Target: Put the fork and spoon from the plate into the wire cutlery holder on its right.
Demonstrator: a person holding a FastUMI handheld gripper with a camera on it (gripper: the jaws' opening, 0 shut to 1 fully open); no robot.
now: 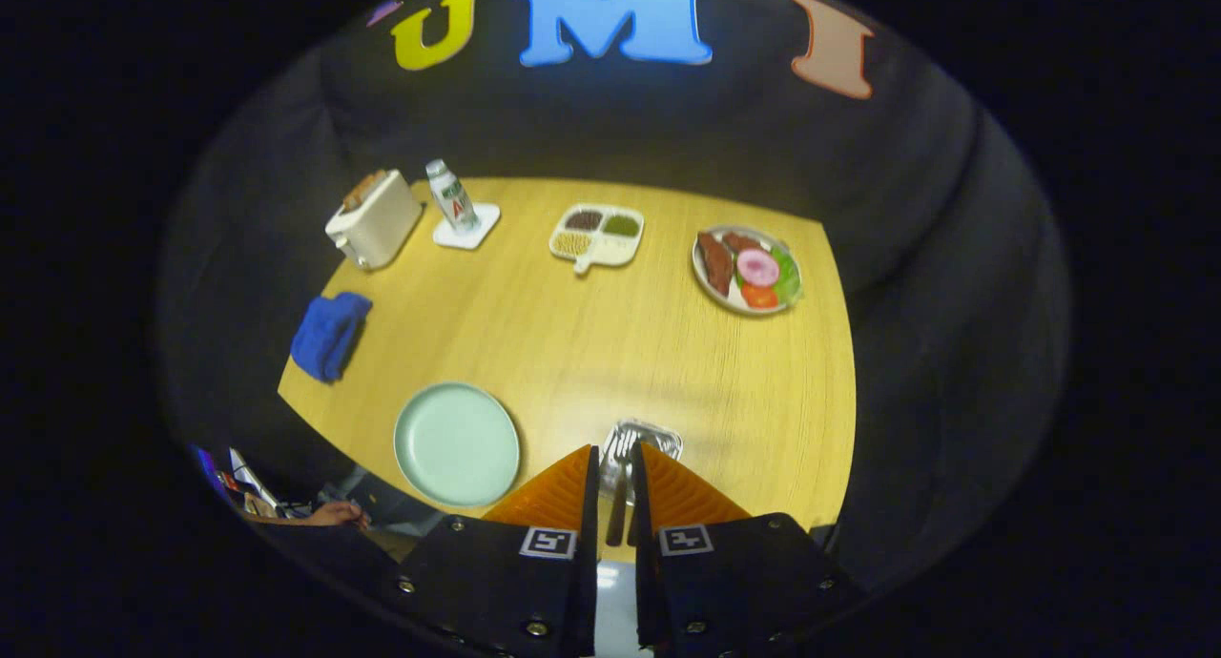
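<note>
My gripper [618,472] hangs above the near edge of the wooden table [610,343]. Its fingers stand almost together, shut on a fork [619,491]. The fork's dark handle runs down the narrow gap between them and its tines point forward. Just beyond the fingertips, under the tines, stands the wire cutlery holder [658,439]; I cannot tell what is inside it. To the left of the holder and of the fingers lies the pale green plate [457,443], with nothing on it.
At the back of the table stand a toaster [374,221], a bottle [451,195] on a white coaster, a divided dish [597,235] and a plate of food [747,269]. A blue cloth [329,335] lies at the left edge. A person's hand [334,515] rests below the table.
</note>
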